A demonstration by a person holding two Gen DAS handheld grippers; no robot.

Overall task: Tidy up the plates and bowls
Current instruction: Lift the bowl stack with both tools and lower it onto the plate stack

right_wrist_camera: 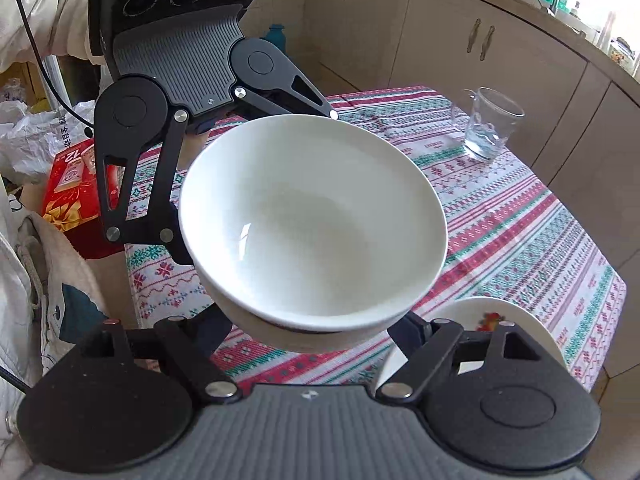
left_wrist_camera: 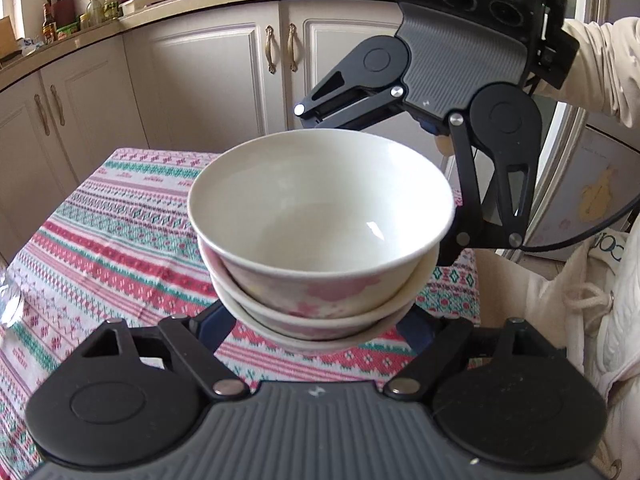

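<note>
Patterned tablecloth (left_wrist_camera: 100, 240), both claws apparently gripping stacked bowls (left_wrist_camera: 320, 232)

Stacked bowls (left_wrist_camera: 320, 216): glazed ceramic, glossy white inside, pink floral print on the outer wall. Tablecloth (left_wrist_camera: 100, 248) on the bench: woven cloth, matt, knit-look pattern. Left gripper (left_wrist_camera: 320, 320) and right gripper (right_wrist_camera: 320, 328): matt black plastic links, shiny metal pivot pins, ribbed grey rubbery body. Glass mug (right_wrist_camera: 486, 128): clear, smooth. Cabinet doors (left_wrist_camera: 208, 76): satin cream finish, brass-look handles. Plate (right_wrist_camera: 472, 312): glossy white ceramic.
</note>
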